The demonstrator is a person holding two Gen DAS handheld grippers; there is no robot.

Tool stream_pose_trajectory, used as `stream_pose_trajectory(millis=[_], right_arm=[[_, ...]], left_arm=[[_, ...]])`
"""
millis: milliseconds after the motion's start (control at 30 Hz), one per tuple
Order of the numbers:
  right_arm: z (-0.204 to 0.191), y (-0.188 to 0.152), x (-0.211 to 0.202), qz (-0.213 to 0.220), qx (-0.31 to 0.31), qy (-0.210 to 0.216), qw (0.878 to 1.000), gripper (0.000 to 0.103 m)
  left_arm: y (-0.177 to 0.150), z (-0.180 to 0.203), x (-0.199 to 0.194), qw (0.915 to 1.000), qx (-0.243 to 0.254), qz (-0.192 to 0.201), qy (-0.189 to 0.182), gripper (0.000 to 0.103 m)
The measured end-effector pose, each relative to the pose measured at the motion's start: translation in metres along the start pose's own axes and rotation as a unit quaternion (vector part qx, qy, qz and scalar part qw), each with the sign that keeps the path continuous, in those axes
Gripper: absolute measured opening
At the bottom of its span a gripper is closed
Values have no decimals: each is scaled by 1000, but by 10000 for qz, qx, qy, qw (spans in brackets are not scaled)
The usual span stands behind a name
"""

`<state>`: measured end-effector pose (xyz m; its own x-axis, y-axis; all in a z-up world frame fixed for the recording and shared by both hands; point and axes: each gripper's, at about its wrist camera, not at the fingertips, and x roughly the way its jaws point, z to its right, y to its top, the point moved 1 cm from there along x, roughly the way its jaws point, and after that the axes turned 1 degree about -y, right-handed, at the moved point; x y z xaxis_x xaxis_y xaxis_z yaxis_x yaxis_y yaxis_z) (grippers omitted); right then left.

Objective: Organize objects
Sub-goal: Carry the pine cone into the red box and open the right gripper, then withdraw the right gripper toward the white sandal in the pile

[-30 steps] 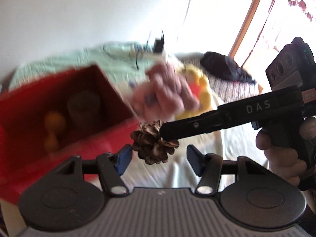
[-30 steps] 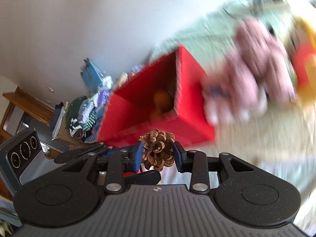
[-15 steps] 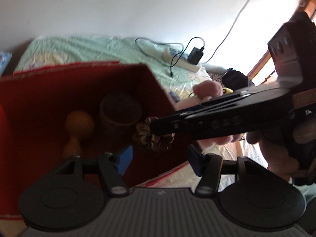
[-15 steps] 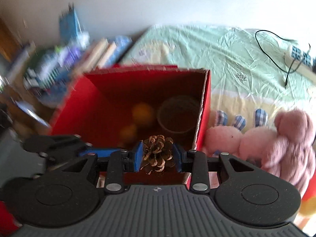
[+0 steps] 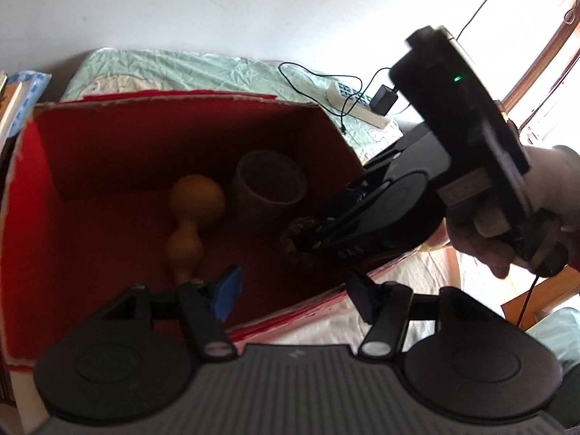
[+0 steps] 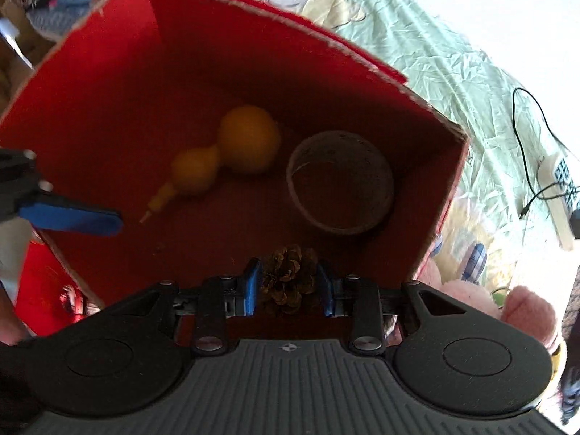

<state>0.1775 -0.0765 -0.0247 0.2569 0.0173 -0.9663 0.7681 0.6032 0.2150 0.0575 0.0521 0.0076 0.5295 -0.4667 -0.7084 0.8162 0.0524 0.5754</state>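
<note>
A brown pine cone (image 6: 288, 277) sits between the blue pads of my right gripper (image 6: 289, 286), which is shut on it low inside the red cardboard box (image 6: 108, 72). The left wrist view shows the same pine cone (image 5: 299, 233) at the right gripper's tips, near the box's right wall (image 5: 337, 137). On the box floor lie a yellow gourd (image 6: 232, 148) and a round woven cup (image 6: 340, 188). My left gripper (image 5: 295, 297) stands open and empty over the box's near edge; one of its blue pads (image 6: 72, 217) shows in the right wrist view.
The box rests on a bed with a pale green sheet (image 6: 435, 47). A white power strip (image 6: 558, 188) with a black cable and charger lies on it. A pink plush toy (image 6: 489, 308) sits right of the box. A hand (image 5: 485, 239) holds the right gripper.
The right gripper has carried the pine cone down into the box, close to the floor beside the woven cup. The left gripper stays open over the near edge.
</note>
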Motion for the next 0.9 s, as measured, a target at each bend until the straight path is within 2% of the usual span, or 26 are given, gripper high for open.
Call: stream_pose_trajectory(millis=[133,333,433,533,633,700,833,900], right_arm=[[-3,0,5,-140,-70,-243,9996,34],[0,-7,6,-40,251,-348,9991,35],[2,-14,3,123,540,-321,9979,35],[5,-24,-9,501,963,-144,9940,35],[9,-38,-29,1053,1474,207,9832,35],[11,-50,-42,1402,1854,409,9717,35],[5,-80,-61,1911,2418,730,9485,35],[0,-83,-68,2090,2607,848,9387,35]], left_arm=[[-1,-7,-10,9999,41,66,129,65],[-6,-22,-28,9995,129,100,276,65],[-7,-28,-39,9994,183,142,271,65],[-10,-32,-54,9990,293,209,255,65],[-14,-34,-68,9984,440,257,228,65],[-17,-33,-76,9979,552,275,194,65],[-28,-29,-89,9968,760,238,100,65],[-33,-27,-92,9963,838,186,43,65]])
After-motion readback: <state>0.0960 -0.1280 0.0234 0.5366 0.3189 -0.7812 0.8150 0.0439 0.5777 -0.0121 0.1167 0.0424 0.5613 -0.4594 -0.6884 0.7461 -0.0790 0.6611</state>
